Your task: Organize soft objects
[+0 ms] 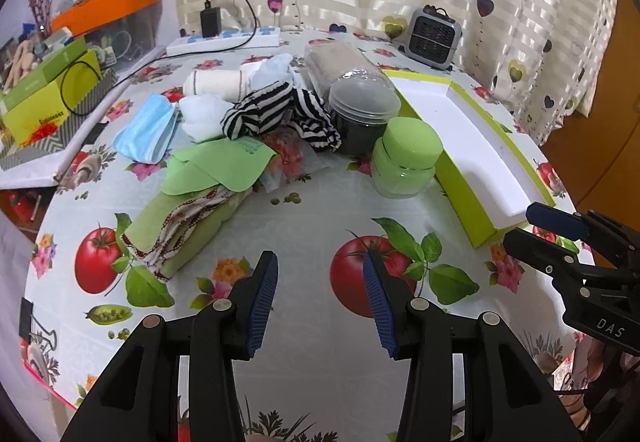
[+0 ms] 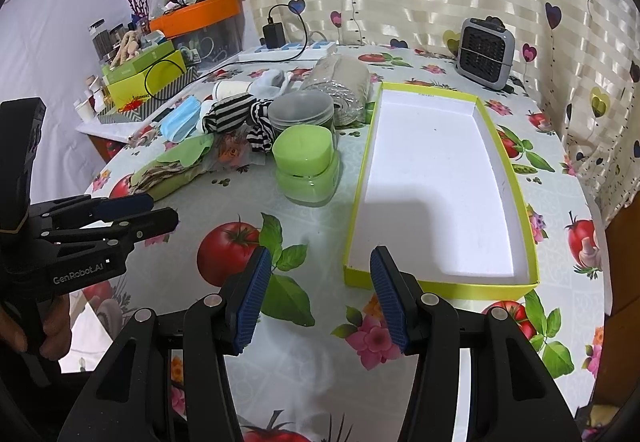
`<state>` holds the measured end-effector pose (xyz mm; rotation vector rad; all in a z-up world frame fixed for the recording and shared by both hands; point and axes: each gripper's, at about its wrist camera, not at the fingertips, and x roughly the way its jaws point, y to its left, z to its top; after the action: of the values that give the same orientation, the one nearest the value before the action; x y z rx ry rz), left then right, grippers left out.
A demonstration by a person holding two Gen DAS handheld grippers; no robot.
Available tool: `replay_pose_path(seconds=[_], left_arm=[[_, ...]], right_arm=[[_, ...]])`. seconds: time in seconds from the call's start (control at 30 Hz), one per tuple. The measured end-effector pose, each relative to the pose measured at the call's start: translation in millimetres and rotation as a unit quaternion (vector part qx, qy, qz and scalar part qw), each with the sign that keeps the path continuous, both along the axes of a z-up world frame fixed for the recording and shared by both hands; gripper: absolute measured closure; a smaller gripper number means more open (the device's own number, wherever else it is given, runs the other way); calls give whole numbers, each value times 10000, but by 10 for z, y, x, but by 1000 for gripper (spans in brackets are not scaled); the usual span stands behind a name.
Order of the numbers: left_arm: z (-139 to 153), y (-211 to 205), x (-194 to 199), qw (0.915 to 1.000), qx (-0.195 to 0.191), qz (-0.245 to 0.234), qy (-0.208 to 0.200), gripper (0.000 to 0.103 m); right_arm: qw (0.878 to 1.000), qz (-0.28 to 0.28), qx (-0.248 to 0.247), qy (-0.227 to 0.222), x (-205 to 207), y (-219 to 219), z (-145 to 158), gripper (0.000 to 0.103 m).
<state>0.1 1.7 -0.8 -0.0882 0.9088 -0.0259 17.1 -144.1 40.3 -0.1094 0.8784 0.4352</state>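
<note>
Both claws hover with jaws apart over the worktop; the soft items lie heaped, none in the tray.

The worktop (image 2: 320, 226), covered in a tomato-and-flower printed oilcloth, carries a long shallow cardboard tray with lime-green walls and a white floor (image 2: 436, 177) on its right side, nothing in it. Left of the tray lies the pile of soft items: a folded green cloth with patterned trim (image 1: 180, 230), a black-and-white striped fabric piece (image 1: 276, 113), a pale blue pleated face mask (image 1: 146, 129) and a rolled white sock (image 1: 216, 83). A lime-green lidded plastic jar (image 2: 306, 165) stands between pile and tray. The left claw (image 1: 320, 306) and the right claw (image 2: 316, 298) both hold nothing and touch nothing.
</note>
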Motion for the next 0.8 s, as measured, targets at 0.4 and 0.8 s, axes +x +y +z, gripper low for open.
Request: replay_pose_path(seconds=[0.4,0.8], left_arm=[[-43,-66,26,9996,189,-187,-5,60],[-63,-47,31,9992,252,-323,-17,60]], right_arm=[[10000,-14,33,45,28,-32,-25,50],[10000,-12,24,35,31,-27,-27,50]])
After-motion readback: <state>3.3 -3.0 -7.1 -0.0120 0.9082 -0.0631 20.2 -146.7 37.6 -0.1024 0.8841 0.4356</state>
